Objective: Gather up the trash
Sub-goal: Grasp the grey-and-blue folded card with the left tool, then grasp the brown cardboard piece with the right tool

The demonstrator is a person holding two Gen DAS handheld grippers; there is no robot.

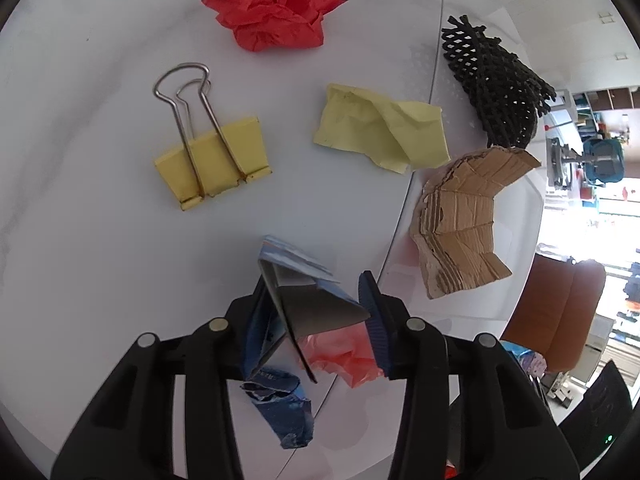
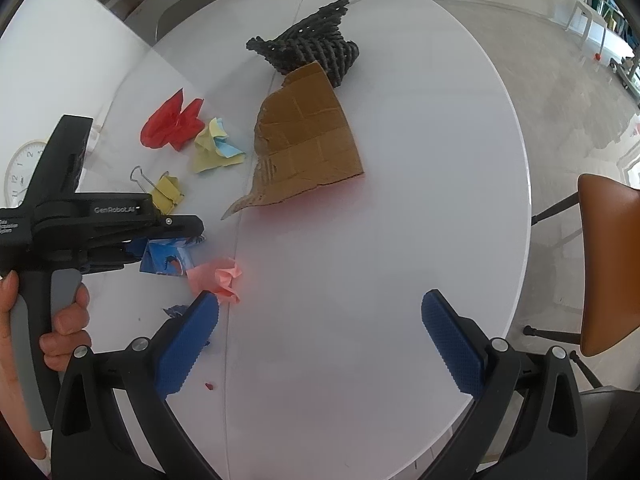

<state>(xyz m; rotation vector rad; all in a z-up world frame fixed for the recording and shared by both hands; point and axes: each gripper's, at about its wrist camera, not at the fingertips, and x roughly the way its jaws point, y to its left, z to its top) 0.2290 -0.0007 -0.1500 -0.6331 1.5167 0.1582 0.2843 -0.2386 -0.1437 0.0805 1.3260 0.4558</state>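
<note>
My left gripper (image 1: 314, 286) points down at the white round table (image 2: 400, 240), shut on a folded blue carton piece (image 1: 296, 292), whose edges touch both pads. The right wrist view shows that gripper (image 2: 176, 240) from the side with the carton piece (image 2: 168, 260) in it. Beside it lie a crumpled pink paper (image 2: 218, 278) and a torn blue scrap (image 1: 284, 412). Further off are a red paper wad (image 1: 272, 12), a crumpled yellow note (image 1: 380, 132), a torn cardboard (image 1: 460, 224) and a black mesh (image 1: 496, 92). My right gripper (image 2: 320, 340) hangs open over bare table.
A yellow binder clip (image 1: 212, 160) lies left of the yellow note. A person's hand (image 2: 64, 320) grips the left handle. A brown chair (image 2: 608, 260) stands past the table's right edge, and a white clock (image 2: 20, 172) lies beyond its left edge.
</note>
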